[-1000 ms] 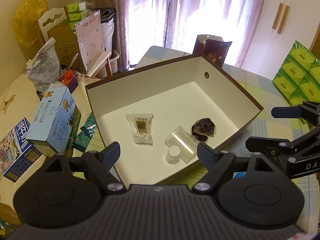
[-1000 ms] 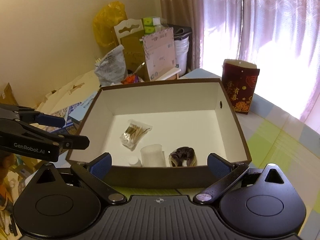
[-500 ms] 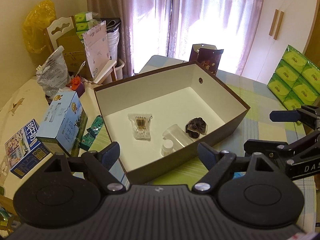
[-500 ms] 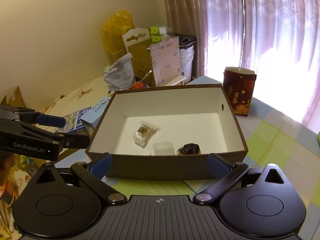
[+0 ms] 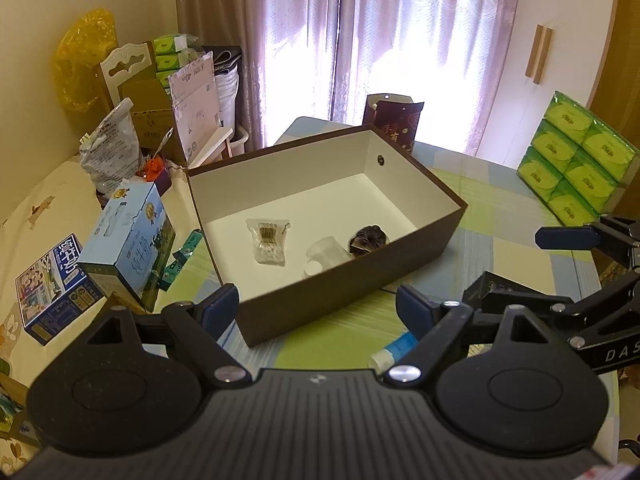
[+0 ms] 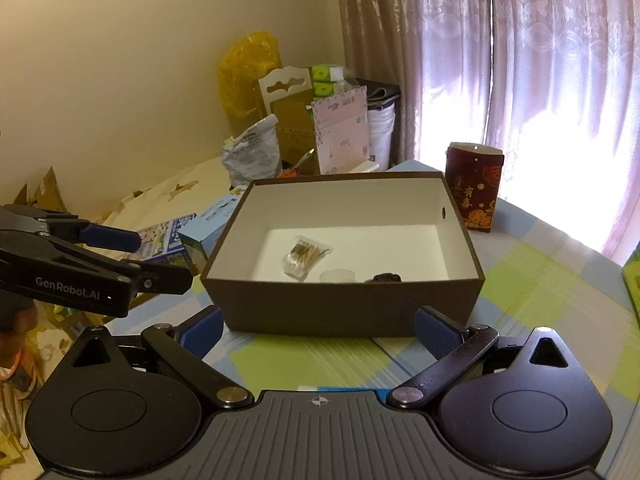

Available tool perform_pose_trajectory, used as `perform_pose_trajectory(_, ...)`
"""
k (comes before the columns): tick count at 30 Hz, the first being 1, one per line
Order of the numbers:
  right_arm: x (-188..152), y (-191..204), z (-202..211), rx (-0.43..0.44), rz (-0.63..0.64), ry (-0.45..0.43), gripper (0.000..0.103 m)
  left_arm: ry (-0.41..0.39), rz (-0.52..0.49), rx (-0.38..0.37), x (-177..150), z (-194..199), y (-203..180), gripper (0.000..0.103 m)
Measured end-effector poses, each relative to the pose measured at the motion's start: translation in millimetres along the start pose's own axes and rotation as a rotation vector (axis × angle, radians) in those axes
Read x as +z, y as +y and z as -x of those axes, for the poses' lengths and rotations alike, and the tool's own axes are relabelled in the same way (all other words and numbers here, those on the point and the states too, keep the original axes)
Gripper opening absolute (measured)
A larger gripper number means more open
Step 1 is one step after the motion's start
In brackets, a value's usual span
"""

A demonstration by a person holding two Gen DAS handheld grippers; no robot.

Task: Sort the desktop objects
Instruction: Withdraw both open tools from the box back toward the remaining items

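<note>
Checked table (image 5: 500, 216) by curtained window: brown box (image 5: 340, 296) holds swab packet (image 5: 270, 240), clear cup (image 5: 326, 250), dark scrunchie (image 5: 368, 236); left tongs (image 5: 318, 308) and right tongs (image 6: 318, 328) wide open, empty, before it.

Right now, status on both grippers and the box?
Left gripper open, empty. Right gripper open, empty. Box holds swab packet, bottle, scrunchie. Tube on table, nothing blocking.
</note>
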State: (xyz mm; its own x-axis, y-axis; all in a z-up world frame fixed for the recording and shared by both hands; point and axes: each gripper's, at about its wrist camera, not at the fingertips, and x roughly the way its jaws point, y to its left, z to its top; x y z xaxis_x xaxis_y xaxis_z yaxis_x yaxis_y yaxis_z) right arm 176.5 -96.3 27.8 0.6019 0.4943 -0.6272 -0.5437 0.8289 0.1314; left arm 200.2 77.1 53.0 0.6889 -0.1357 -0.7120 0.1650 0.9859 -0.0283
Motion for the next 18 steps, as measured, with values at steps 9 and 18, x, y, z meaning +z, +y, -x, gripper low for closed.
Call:
perform_pose_trajectory(9, -28, 7, 29, -0.017, 0.018, -0.012, 0.099, 0.003, 0.011, -0.012, -28, 23, -15, 0.083)
perform_pose_trajectory(18, -56, 16, 54, -0.013, 0.035, -0.034, 0.099, 0.010, 0.016, -0.032, -64, 44, -27, 0.083)
